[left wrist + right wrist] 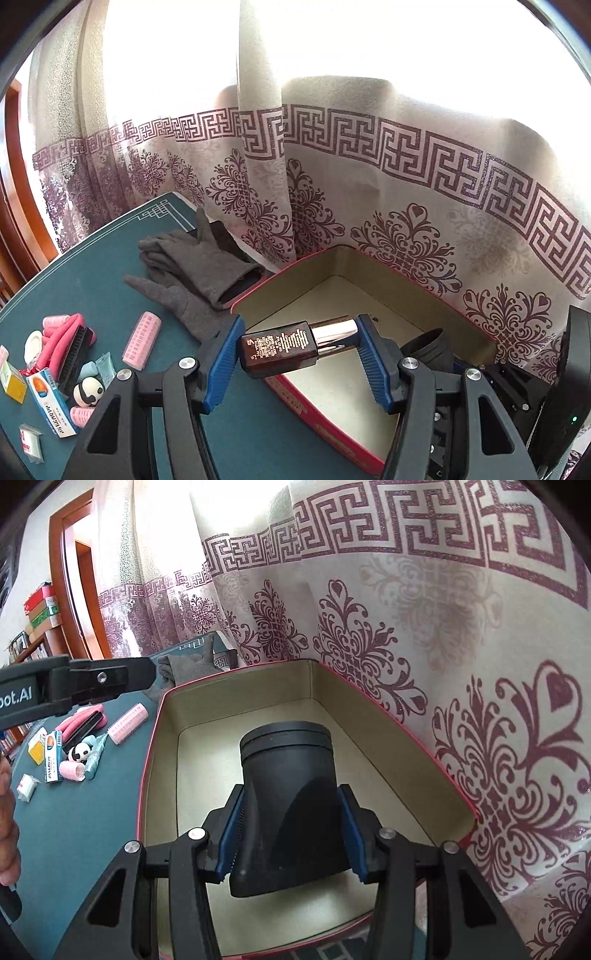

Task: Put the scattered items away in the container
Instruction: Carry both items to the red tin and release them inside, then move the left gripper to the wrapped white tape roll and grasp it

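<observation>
Brown glass with a shiny metal cap: a small bottle (295,345) lies crosswise between the blue pads of the left gripper (297,354), clamped end to end, over the near rim of the box at 6 o'clock in the left wrist view. Its label print is too small to read. The right gripper (291,830) is closed on a black nozzle (291,801), wide round end pointing away, held above the box floor; its lower end is cut off behind the pads.

The box (236,686), red outside and cream inside, stands against the patterned curtain (424,627). Its visible floor is bare, though the nozzle and gripper hide the near part, so what lies there cannot be told.

On the green table (96,280), at 9 o'clock from the box in the left wrist view, lie grey gloves (199,266), one cuff touching the box corner. At 8 o'clock sit a pink roller (142,339), a pink-and-black brush (70,343), a panda figure (88,391) and a blue-and-white carton (51,406); small packets at the frame edge are hard to make out. In the right wrist view the left gripper enters at 9 o'clock, with part of a hand (7,812) cut off below it.
</observation>
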The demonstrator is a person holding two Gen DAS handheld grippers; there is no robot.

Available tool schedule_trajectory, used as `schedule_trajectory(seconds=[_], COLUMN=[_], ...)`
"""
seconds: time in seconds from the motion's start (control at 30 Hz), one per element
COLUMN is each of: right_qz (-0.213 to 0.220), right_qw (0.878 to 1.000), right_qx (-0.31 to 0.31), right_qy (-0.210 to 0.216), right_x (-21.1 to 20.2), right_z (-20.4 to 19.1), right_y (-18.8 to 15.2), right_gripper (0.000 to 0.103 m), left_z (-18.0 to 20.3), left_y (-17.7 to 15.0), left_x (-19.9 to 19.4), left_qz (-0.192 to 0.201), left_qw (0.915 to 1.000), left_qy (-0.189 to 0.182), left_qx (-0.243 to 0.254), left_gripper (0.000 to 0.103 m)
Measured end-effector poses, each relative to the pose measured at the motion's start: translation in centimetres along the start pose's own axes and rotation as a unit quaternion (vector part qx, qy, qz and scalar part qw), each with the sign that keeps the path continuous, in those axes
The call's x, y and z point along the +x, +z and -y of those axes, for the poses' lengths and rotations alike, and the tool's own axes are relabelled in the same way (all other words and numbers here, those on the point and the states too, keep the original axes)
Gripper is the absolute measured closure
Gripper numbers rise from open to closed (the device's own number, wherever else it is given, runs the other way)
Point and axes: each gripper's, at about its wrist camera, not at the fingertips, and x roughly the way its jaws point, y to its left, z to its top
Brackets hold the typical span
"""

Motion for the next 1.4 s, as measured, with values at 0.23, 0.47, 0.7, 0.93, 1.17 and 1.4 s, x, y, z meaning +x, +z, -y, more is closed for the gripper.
schedule_trajectory(seconds=[0.23, 0.47, 0.7, 0.93, 1.17, 1.4], right_qz=[0.004, 0.012, 0.018, 0.058, 0.089, 0.082], right_qw=[1.000, 1.000, 1.000, 0.998, 0.996, 0.994], right_qx=[0.004, 0.004, 0.011, 0.010, -0.023, -0.059], right_qy=[0.003, -0.005, -0.007, -0.012, 0.002, 0.048], right_x=[-0.2, -0.7, -1.2, -3.0, -4.2, -3.8], right_z=[0.3, 0.1, -0.2, -1.7, -5.6, -10.4], right_y=[-0.5, -0.4, -0.3, 0.6, 1.0, 0.7], right_gripper=[0.035, 0.026, 0.025, 0.023, 0.021, 0.020], left_z=[1.1, -1.7, -4.9, -7.6, -12.1, -18.4], left_y=[0.5, -0.1, -2.1, -4.2, -6.7, -9.9], left_x=[1.1, 1.0, 0.7, -0.2, -2.6, -5.4], left_qz=[0.003, 0.000, -0.019, -0.027, -0.024, -0.019], left_qw=[0.9999, 0.9993, 0.9962, 0.9926, 0.9848, 0.9687], left_qy=[0.001, 0.034, 0.038, 0.056, 0.093, 0.142], left_qx=[0.013, -0.018, -0.076, -0.104, -0.145, -0.203], left_gripper=[0.003, 0.003, 0.001, 0.001, 0.001, 0.001])
